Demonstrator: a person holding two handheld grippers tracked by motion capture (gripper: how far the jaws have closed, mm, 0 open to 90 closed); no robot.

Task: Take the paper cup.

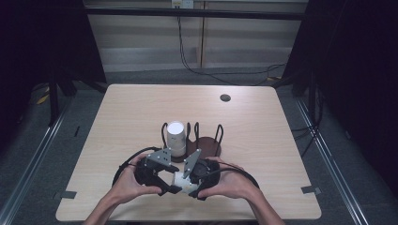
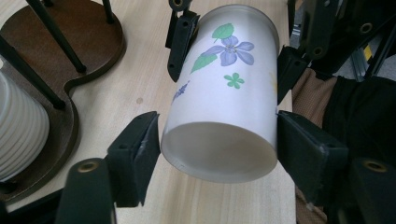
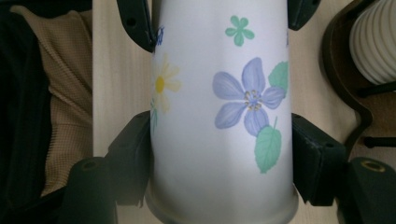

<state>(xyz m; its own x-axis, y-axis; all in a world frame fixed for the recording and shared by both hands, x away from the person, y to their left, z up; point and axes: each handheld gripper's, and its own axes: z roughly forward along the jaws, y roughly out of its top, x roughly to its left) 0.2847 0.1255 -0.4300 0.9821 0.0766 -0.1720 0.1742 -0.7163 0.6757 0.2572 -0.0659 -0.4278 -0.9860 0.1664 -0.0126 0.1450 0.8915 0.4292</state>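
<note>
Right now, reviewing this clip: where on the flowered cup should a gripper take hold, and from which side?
Grip the flowered cup across its straight cylindrical wall, coming from either end along its axis. It lies level near the table's front edge, and the left gripper and right gripper each straddle the wall that way.

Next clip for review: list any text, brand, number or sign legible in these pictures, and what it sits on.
No readable text in any view.
Flowered cup: painted purple and yellow flowers and green leaves, no words or marks.
Ribbed white cup on the wooden cup rack: plain, no label.
Left gripper and right gripper: no marking legible.
Small pale fixture on the far wall: too small and blurred to read.
</note>
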